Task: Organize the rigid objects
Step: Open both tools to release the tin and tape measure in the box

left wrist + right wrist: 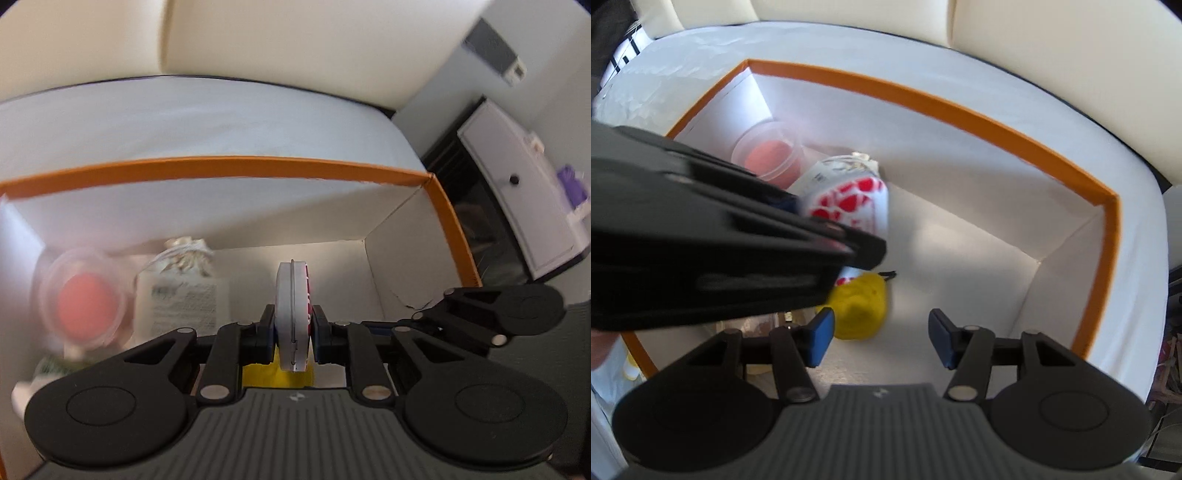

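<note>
One orange-rimmed box (993,110) sits on white bedding (221,122).

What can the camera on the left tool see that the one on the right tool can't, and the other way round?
Only the left wrist view shows the white cabinet off to the side.

Only the right wrist view shows the tin's red-and-white patterned face and the right hand-held gripper, open and empty.

Both show the orange-rimmed box, the clear cup with a pink thing inside, the yellow object, and the left hand-held gripper clamping the tin edge-on.
</note>
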`<state>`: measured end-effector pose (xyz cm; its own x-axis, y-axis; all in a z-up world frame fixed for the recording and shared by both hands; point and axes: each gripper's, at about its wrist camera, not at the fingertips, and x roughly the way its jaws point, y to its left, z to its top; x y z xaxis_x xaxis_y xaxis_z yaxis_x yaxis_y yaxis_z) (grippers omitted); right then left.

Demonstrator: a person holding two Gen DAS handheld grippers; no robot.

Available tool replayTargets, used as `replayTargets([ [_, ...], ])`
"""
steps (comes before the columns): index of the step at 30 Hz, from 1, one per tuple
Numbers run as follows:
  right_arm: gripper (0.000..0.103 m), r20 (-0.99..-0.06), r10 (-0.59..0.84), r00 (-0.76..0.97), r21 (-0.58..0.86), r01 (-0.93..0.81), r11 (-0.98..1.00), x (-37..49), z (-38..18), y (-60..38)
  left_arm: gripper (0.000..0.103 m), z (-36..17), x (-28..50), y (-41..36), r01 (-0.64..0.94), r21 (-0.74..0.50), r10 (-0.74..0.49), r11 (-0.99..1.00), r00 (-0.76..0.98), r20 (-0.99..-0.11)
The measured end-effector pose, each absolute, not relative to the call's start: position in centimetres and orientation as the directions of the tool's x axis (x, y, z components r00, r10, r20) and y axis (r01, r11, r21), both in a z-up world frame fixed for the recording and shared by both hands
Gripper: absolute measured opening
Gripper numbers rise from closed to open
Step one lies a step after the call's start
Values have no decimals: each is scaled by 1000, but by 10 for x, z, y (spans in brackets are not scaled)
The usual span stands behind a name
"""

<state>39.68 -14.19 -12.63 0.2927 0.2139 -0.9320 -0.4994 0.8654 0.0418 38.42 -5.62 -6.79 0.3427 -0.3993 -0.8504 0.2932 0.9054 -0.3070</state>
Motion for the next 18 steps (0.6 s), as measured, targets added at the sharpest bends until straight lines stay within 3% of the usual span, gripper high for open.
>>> replayTargets([
  [11, 55, -926, 218, 308, 36, -504, 863, 404, -133, -147, 20, -99, 411, -72, 290, -327, -407, 900, 286, -867],
  [18, 55, -923, 214, 319, 31, -493, 869, 401, -133, -150, 30, -96, 406, -64, 256, -273, -345, 927, 306, -887],
])
